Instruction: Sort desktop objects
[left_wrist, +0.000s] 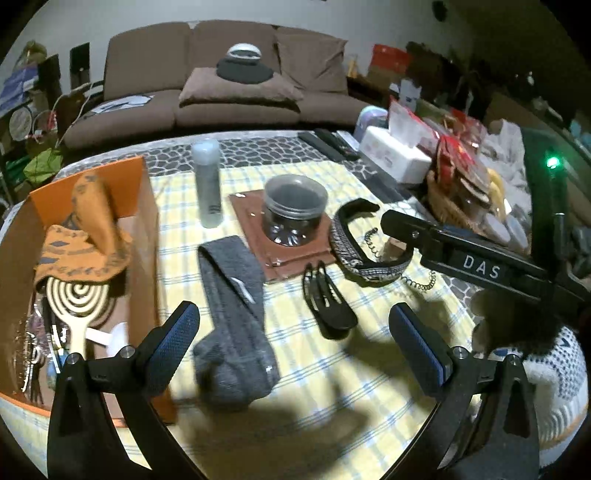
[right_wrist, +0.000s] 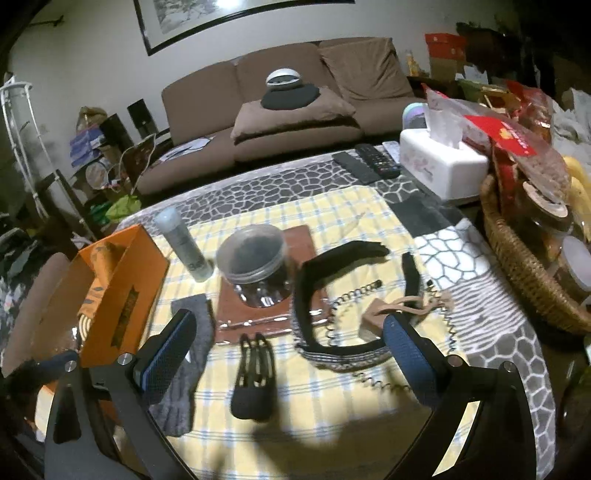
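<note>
Both the left gripper (left_wrist: 295, 339) and the right gripper (right_wrist: 288, 354) hang wide and empty above the yellow checked cloth (left_wrist: 369, 369), with the grey sock (left_wrist: 236, 314) just right of the orange box (left_wrist: 140, 229) and the black hair clip (right_wrist: 255, 376) lying right of the sock. A careless grab could pinch the cloth along with either. Farther from the box, the headband (right_wrist: 332, 295) overlaps a coiled cord (right_wrist: 340, 306), so lifting one may drag the other against the jar (right_wrist: 255, 262) on the brown mat (right_wrist: 295, 236).
</note>
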